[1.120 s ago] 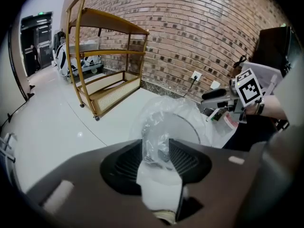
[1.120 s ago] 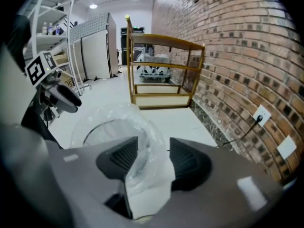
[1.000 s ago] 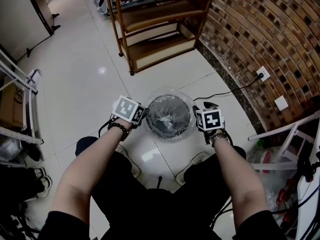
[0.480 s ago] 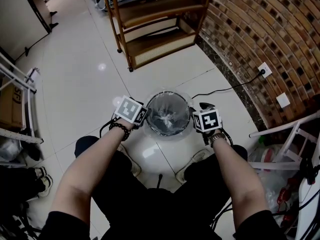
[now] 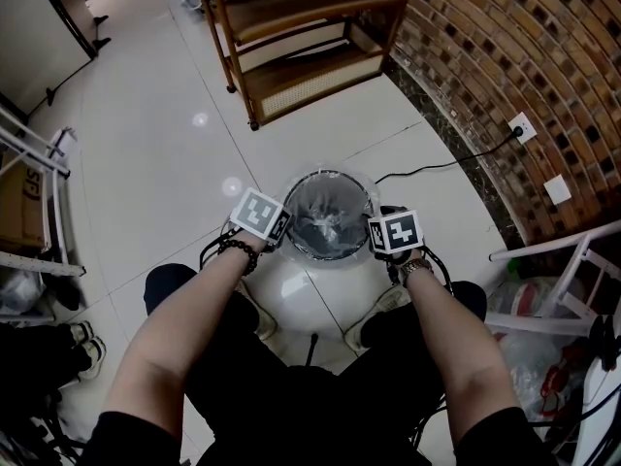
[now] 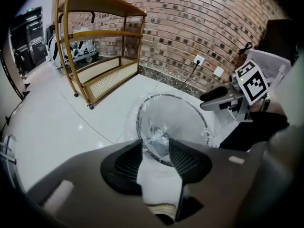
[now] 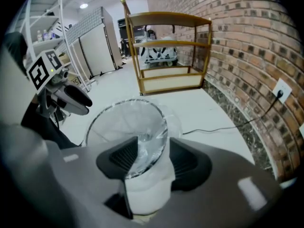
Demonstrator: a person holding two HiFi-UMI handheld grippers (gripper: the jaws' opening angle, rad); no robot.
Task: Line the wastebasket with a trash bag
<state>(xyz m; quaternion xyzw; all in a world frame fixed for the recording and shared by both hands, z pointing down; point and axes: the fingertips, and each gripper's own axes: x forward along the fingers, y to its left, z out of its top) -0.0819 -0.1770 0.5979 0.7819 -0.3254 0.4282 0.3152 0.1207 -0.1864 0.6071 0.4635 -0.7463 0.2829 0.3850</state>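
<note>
1. Wastebasket (image 5: 330, 174): stands upright on the white tile floor (image 5: 146, 153) between my feet, mouth up, long axis vertical.
2. Trash bag (image 5: 327, 223): inside the basket, hanging down that same axis, with its mouth edge spilled out over the rim most of the way round. Lining looks nearly done. What's left, I'd judge, is seating the cuff down snug.
3. Left gripper (image 6: 156, 147) and right gripper (image 7: 147, 148): on opposite sides of the rim, jaws apart, straddling rim and film, not clamped.
</note>
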